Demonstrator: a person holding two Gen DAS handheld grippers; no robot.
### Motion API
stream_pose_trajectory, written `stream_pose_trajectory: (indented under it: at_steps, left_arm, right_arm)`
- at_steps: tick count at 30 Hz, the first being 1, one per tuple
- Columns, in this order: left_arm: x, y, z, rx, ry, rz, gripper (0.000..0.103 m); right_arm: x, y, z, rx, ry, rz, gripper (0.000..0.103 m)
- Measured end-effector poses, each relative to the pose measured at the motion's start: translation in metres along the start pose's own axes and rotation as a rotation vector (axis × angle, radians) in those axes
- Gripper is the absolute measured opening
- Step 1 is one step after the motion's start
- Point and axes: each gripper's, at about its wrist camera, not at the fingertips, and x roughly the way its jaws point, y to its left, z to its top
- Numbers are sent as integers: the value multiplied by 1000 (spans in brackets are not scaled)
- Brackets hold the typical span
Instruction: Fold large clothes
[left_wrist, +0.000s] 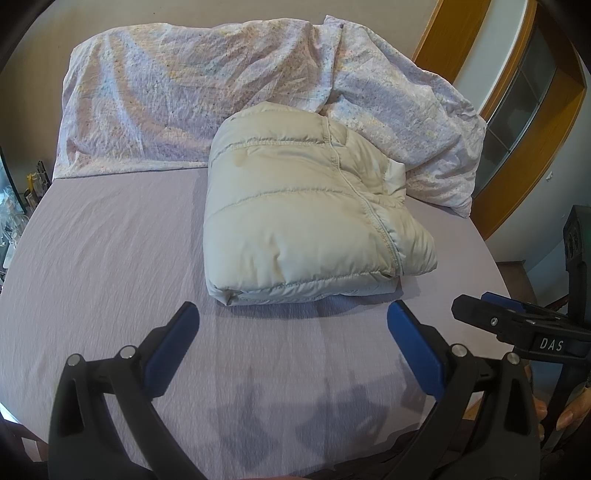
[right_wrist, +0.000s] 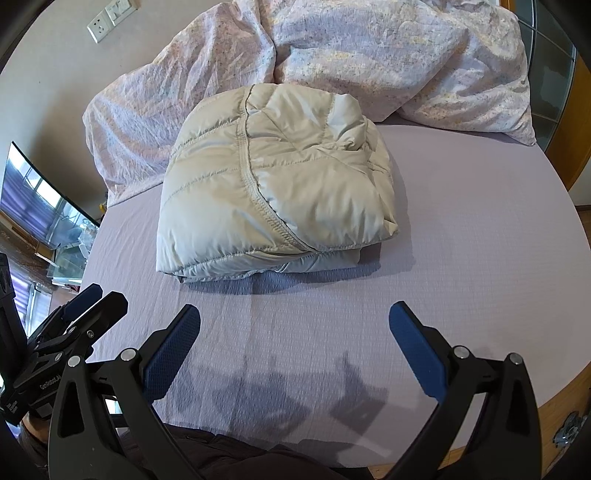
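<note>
the jacket (left_wrist: 306, 218) lies on the bed (left_wrist: 110, 258), already folded into a thick, squarish bundle, its far edge touching the pillows (left_wrist: 192, 96) at the head. it looks set there so the padded layers press one another down; being puffy, it will likely spring open a little if nudged. the fold seems done or nearly so.

the left tongs (left_wrist: 293, 325) hang above the bare sheet on the near side of the jacket, blue pads spread wide, holding nothing. the right tongs (right_wrist: 295, 325) are the same: spread apart, empty, near the bundle but clear of it. both seem drawn off so the cloth is not dragged.

in the left view the right tongs show only as a black tip at the right edge; in the right view the left tongs are cut off at lower left. the jacket's underside, sleeves and any zip are tucked out of sight. a hand (left_wrist: 570, 417) shows only as a few fingers at the frame edge. the bed's near edge is hidden behind the tongs.
</note>
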Motion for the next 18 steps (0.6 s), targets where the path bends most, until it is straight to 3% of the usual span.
stream_pose_trajectory:
  at_steps: [18]
  left_arm:
    - [1,1,1,1,1,-1,101]
  right_arm:
    - [0,-2,2,-1,0,1,102]
